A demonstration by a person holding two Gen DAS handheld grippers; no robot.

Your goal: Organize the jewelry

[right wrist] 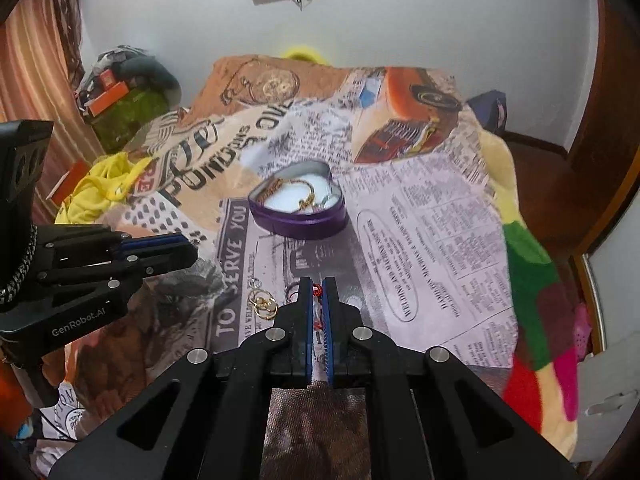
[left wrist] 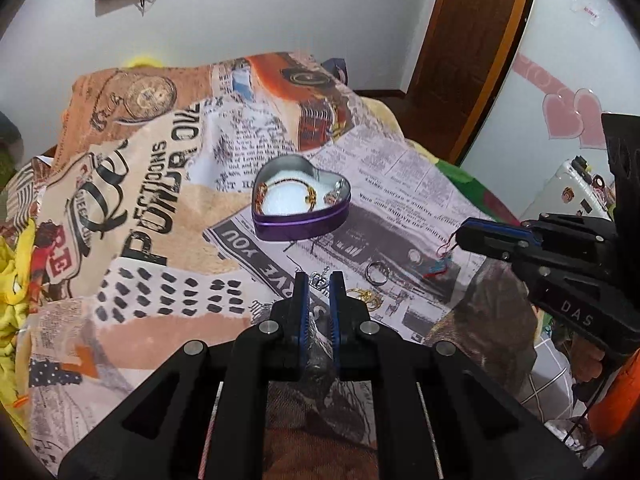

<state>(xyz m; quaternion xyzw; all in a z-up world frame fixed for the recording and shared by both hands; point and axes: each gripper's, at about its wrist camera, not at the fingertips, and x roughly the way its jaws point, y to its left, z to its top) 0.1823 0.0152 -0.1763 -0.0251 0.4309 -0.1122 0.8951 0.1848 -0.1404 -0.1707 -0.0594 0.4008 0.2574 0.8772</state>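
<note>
Red-corded charm pinched in the right hand-held gripper — purple heart-shaped tin beyond.

A home bedroom: a bed under a printed blanket, a wooden door, heart stickers on the wall.

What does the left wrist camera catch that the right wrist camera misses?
Only the left wrist view shows the pink heart stickers on the wall and a small silver crown charm just beyond the left gripper. Only the right wrist view shows the striped curtain and the red-corded piece pinched in the right gripper. Both show the heart-shaped tin holding jewelry, the gold rings, and the printed blanket.
</note>
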